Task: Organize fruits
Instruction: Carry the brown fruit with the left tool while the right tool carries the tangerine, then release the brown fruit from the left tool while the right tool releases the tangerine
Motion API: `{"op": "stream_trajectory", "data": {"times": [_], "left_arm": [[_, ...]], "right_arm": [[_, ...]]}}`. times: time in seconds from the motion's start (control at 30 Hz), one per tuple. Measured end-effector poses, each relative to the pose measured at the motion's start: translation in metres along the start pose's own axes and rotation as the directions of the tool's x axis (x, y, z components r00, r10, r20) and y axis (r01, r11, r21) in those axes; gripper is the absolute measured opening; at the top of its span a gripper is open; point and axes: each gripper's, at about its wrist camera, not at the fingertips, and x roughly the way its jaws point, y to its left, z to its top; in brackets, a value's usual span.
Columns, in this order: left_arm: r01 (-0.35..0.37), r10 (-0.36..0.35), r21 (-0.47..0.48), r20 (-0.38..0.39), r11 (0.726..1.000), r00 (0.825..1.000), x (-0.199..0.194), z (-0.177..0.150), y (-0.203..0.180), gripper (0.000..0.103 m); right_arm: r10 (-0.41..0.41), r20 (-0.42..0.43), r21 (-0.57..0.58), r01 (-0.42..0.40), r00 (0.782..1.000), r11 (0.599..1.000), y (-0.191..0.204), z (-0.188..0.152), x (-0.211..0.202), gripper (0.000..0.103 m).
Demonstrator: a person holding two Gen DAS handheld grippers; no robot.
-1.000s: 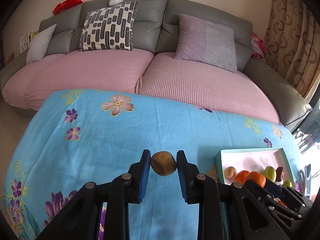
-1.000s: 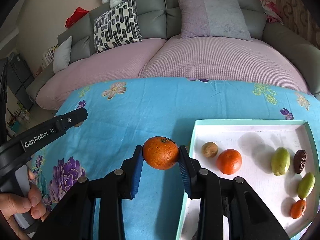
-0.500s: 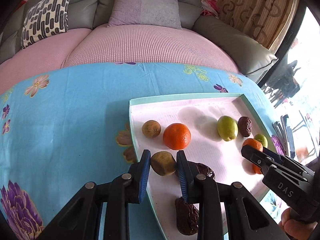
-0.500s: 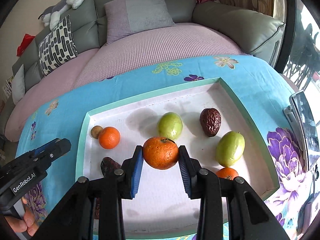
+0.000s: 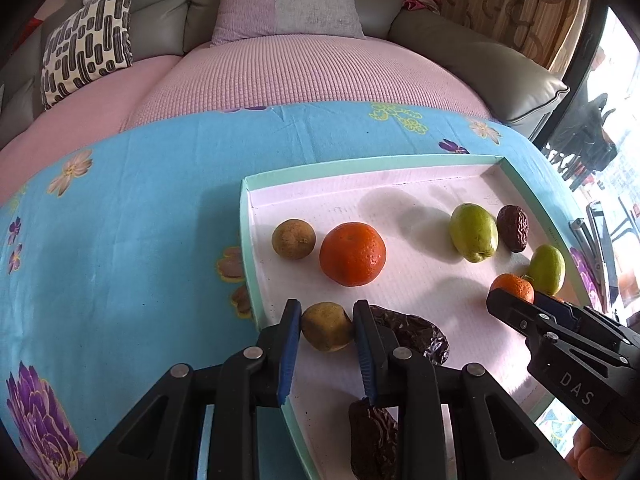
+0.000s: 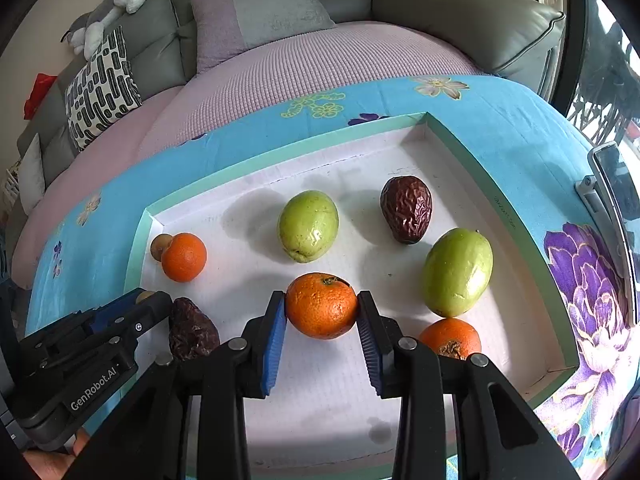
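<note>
A wrinkled dark date (image 5: 374, 438) lies half hidden beneath the left gripper (image 5: 327, 326), whose blue ribbed pads clamp a dull brown, round longan-like fruit (image 5: 326, 331) over the near left corner of a shallow white tray with a mint-green rim (image 5: 246, 248); the right gripper (image 6: 322, 308) squeezes a dimpled mandarin (image 6: 321, 305) above the tray's middle, partly covering a 2nd mandarin (image 6: 450, 337); glossy green jujubes (image 6: 308, 225) rest nearby on a floral blue tablecloth (image 5: 132, 216) before a grey sofa (image 6: 460, 12)
</note>
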Motion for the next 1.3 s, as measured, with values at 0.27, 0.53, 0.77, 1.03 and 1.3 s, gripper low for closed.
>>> {"op": "stream_trajectory", "data": {"times": [0.27, 0.53, 0.77, 1.03, 1.3], "left_arm": [[-0.026, 0.026, -0.004, 0.001, 1.000, 1.000, 0.000, 0.000, 0.002, 0.029], [0.003, -0.003, -0.056, 0.001, 0.998, 1.000, -0.009, -0.001, 0.010, 0.030], [0.001, 0.004, -0.119, 0.039, 0.993, 0.999, -0.032, -0.003, 0.027, 0.034], [-0.116, 0.136, -0.180, 0.104, 0.977, 0.985, -0.054, -0.013, 0.045, 0.082], [-0.317, 0.347, -0.225, 0.108, 0.921, 0.932, -0.070, -0.046, 0.077, 0.103]], "right_arm": [[-0.041, -0.024, -0.031, 0.040, 0.999, 0.999, 0.001, -0.002, 0.007, 0.038], [-0.070, -0.022, -0.076, 0.068, 0.997, 0.995, 0.007, -0.003, 0.006, 0.038], [-0.064, -0.024, -0.084, 0.062, 0.998, 0.995, 0.007, -0.003, 0.009, 0.038], [-0.051, -0.024, -0.128, 0.048, 0.998, 0.991, 0.015, -0.004, 0.012, 0.054], [-0.047, 0.013, -0.188, 0.049, 0.999, 0.981, 0.029, -0.011, 0.004, 0.087]]}}
